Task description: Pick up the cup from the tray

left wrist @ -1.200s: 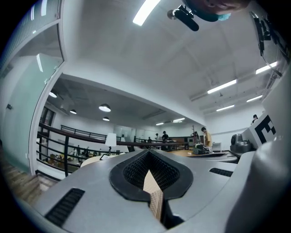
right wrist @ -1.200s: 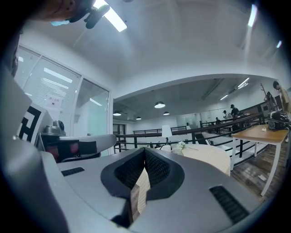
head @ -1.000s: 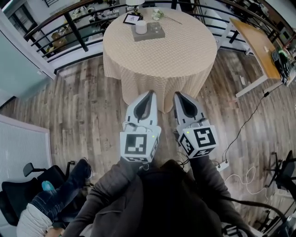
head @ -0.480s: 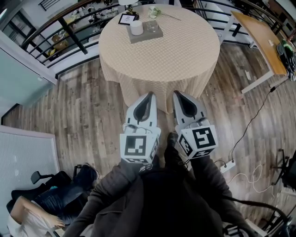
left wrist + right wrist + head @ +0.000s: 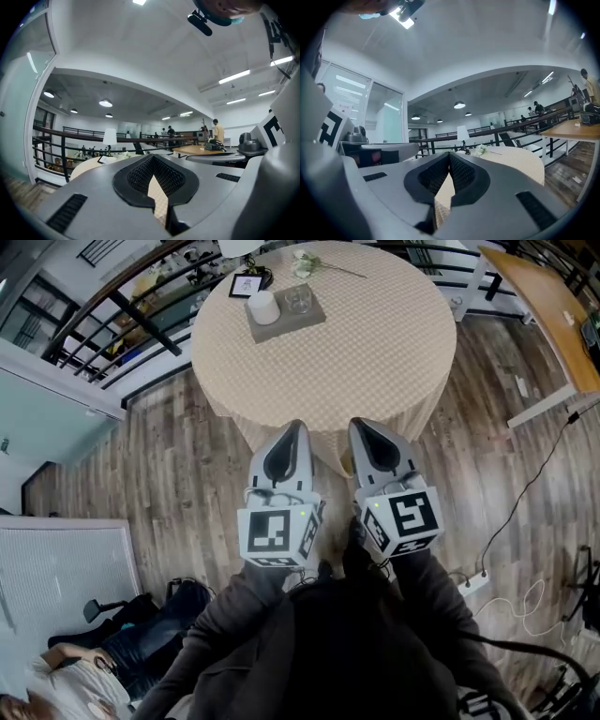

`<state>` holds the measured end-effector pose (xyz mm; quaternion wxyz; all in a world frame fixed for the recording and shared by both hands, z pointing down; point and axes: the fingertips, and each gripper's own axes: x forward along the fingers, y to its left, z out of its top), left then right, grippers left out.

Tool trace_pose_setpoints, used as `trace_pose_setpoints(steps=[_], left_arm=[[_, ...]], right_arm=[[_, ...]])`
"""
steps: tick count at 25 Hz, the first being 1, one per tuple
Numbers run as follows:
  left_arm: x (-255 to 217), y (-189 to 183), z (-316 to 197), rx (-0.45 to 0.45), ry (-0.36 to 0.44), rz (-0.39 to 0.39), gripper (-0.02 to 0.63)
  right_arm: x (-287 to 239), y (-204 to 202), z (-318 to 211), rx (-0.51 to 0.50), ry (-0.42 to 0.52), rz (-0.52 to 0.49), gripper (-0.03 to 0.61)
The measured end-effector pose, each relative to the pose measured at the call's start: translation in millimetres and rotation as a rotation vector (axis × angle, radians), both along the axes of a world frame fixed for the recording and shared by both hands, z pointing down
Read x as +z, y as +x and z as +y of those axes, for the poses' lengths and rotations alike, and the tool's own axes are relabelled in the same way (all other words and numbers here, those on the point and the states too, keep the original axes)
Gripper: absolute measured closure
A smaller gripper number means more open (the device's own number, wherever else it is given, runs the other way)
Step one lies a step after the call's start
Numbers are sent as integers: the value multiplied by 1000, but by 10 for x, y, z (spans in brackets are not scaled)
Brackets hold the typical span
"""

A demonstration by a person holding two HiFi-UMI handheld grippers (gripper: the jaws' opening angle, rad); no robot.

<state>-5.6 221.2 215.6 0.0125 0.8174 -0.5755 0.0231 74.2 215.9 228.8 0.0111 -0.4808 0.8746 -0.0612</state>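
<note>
A white cup (image 5: 263, 307) stands on a grey tray (image 5: 286, 326) at the far side of a round table (image 5: 375, 343) covered in beige cloth. A clear glass (image 5: 298, 301) stands beside the cup on the same tray. My left gripper (image 5: 294, 426) and right gripper (image 5: 360, 425) are held side by side at the table's near edge, far short of the tray. Both are shut with nothing between their jaws. In the left gripper view the left gripper (image 5: 152, 157) shows its pads meeting; the right gripper view shows the same for the right gripper (image 5: 449, 154).
A small picture frame (image 5: 246, 285), white flowers (image 5: 309, 263) and a lamp (image 5: 239, 247) stand behind the tray. A black railing (image 5: 112, 329) runs beyond the table. A wooden desk (image 5: 553, 315) is at the right, cables (image 5: 525, 596) lie on the floor, and a seated person (image 5: 122, 652) is at lower left.
The table has come nearer and sits lower in the head view, and the seated person has slid toward the lower left. Both grippers stay shut, side by side.
</note>
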Motion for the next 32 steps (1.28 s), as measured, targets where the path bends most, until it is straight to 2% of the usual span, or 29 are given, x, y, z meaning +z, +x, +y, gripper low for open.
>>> trace_pose_setpoints(steps=[6,15,25,32], left_arm=[[-88,162,-287,-38,21,-29,609],[-157,119,-566,-104,33,-38,609],[34,-191,-1117,-139,16,10,609],[296,-511,-1895,-141,-39,46,609]], right_arm=[[-47,131,-396,-46,20,-28,571],[-129,73,-732,-111,42,-39,571],[50,-226,-1272,-140,11,-2,571],[296,-538,-2019,-141,-35,27,571]])
